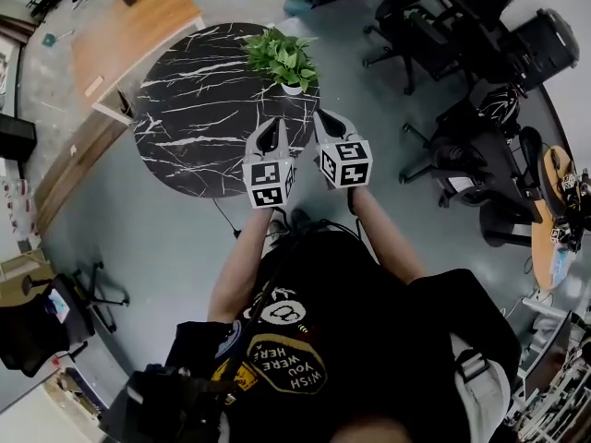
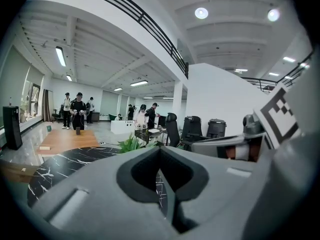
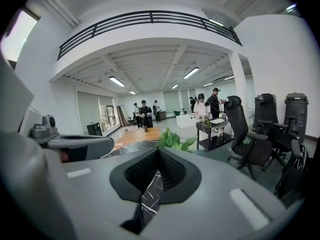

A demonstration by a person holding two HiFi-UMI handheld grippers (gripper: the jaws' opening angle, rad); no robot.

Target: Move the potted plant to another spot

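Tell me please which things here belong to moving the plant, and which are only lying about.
For the job: potted plant, marble table, left gripper, right gripper, both shut and empty.
Lying about: office chairs, wooden table.

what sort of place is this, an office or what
Most likely an open-plan office with a mezzanine: black office chairs, a railed upper gallery overhead, and a round marble table bearing a potted plant.
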